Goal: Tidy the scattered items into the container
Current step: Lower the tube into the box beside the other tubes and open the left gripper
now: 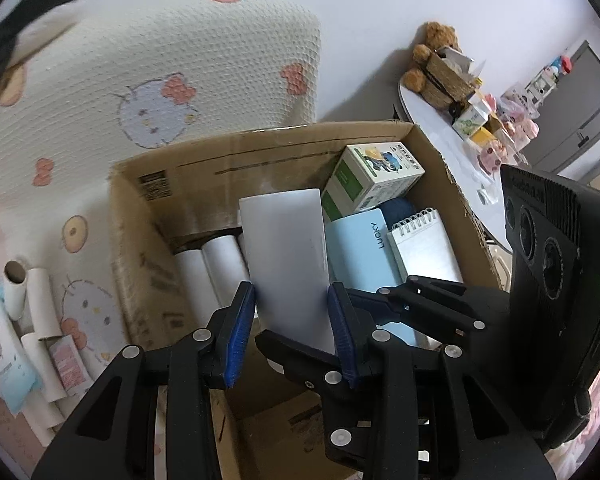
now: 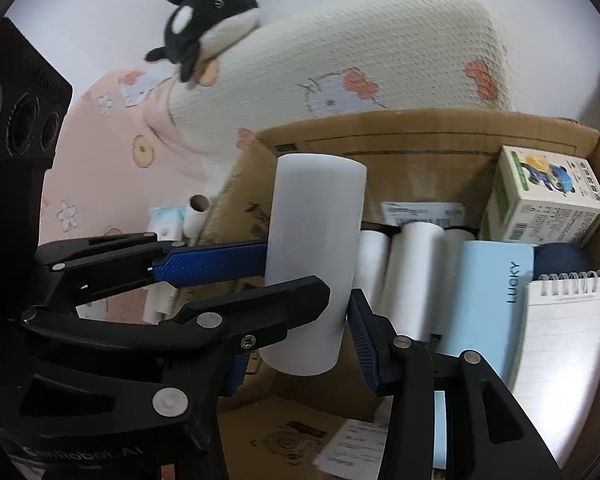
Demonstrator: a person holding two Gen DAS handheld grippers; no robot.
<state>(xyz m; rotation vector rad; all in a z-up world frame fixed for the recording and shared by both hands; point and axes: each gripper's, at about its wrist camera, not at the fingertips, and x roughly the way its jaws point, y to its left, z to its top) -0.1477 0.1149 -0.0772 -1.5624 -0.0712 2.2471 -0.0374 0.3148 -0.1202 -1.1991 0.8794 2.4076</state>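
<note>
A white paper roll (image 1: 286,248) hangs upright over the open cardboard box (image 1: 148,216), and both grippers hold it. My left gripper (image 1: 291,300) is shut on its lower part, a blue pad on each side. A black finger (image 1: 292,354) of the right gripper crosses below the roll. In the right wrist view my right gripper (image 2: 300,344) is shut on the same white roll (image 2: 316,216) near its bottom, and the left gripper's blue finger (image 2: 212,266) presses it from the left. The box (image 2: 380,132) holds several white rolls (image 2: 416,264).
Also in the box are a green-and-white carton (image 1: 374,180), a light blue "LUCKY" case (image 1: 360,248) and a spiral notepad (image 1: 428,248). Loose cardboard tubes and packets (image 1: 32,320) lie on the bedding to the left. A printed pillow (image 1: 172,72) and an orca plush (image 2: 208,20) sit behind. A cluttered round table (image 1: 440,128) stands to the right.
</note>
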